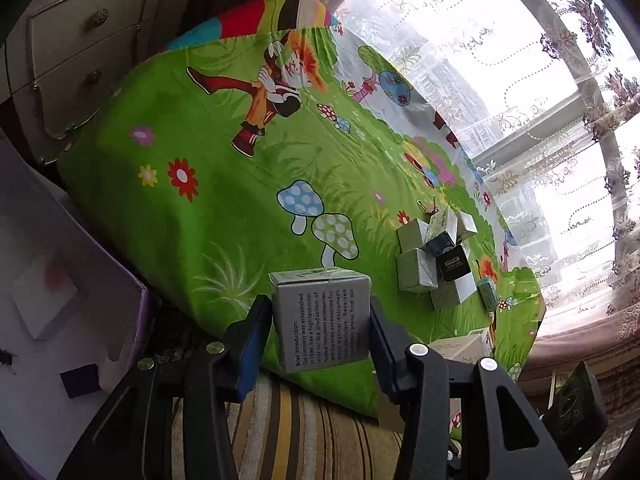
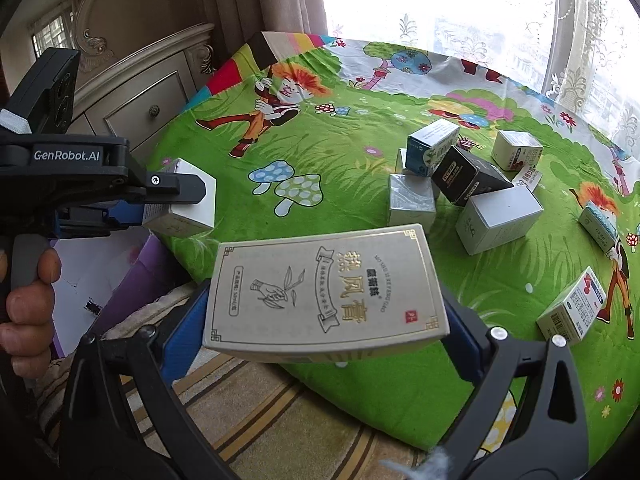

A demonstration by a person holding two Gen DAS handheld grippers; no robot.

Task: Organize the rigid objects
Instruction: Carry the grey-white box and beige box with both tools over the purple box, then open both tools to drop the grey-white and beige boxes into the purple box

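Boxes are the matter here, small cardboard cartons scattered on a surface covered by a green cartoon cloth (image 2: 340,168) printed with mushrooms and flowers. The left claw (image 1: 320,330) is clamped on a grey box (image 1: 322,316) with a block of English print on its facing side; its blue pads (image 1: 252,344) press both flanks, and the box hangs above the near edge of the cloth. In the right wrist view that same claw (image 2: 180,200) comes in from nine o'clock, a person's hand (image 2: 28,304) wrapped round its grip. The right claw (image 2: 324,316) is clamped on a flat cream box (image 2: 324,292) with gold Chinese lettering and a drawn hand holding a sprig, held face up over the cloth's near edge.

Toward two o'clock of the cream box sits a loose cluster: a black box (image 2: 468,178) leaning among a blue-and-white box (image 2: 432,146), a silver-grey box (image 2: 412,200) and a larger white box (image 2: 498,218), all touching or nearly so. A pale box with red print (image 2: 516,150) lies just beyond them. At three o'clock a box with a barcode (image 2: 572,308) stands apart near the cloth's edge. A striped fabric (image 2: 256,412) shows below both claws. A purple-edged tray (image 1: 68,280) lies at nine o'clock in the left wrist view, with a cream dresser (image 1: 80,52) behind it and lace curtains (image 1: 540,120) at the window.
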